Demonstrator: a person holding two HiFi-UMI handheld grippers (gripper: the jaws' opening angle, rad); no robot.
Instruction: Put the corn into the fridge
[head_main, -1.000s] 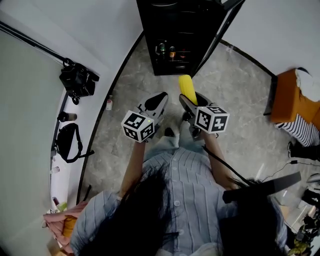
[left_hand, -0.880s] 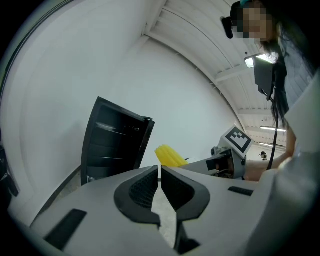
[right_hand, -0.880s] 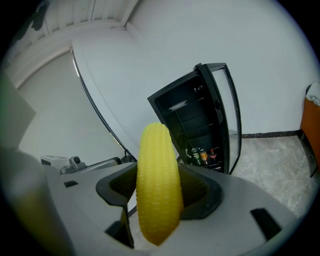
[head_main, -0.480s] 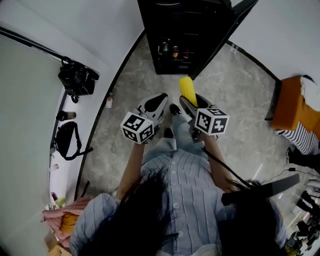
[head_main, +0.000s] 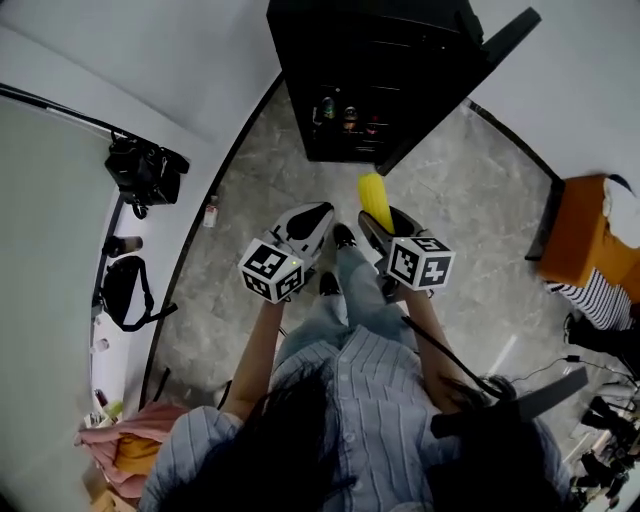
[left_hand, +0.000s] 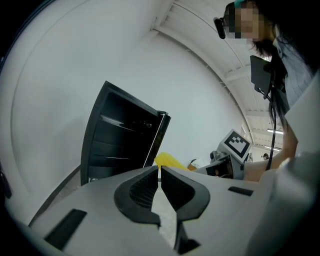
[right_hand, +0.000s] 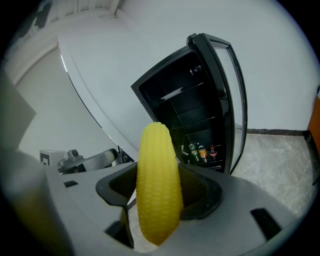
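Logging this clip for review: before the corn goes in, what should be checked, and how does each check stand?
1. Hold on corn by right gripper: ok, jaws clamp it.
2. Open door on fridge: ok.
3. Room on upper shelves: ok, they look bare; drinks sit at the bottom.
4. State of left gripper: ok, shut and empty.
5. Reach to fridge: not ok, probably too far.
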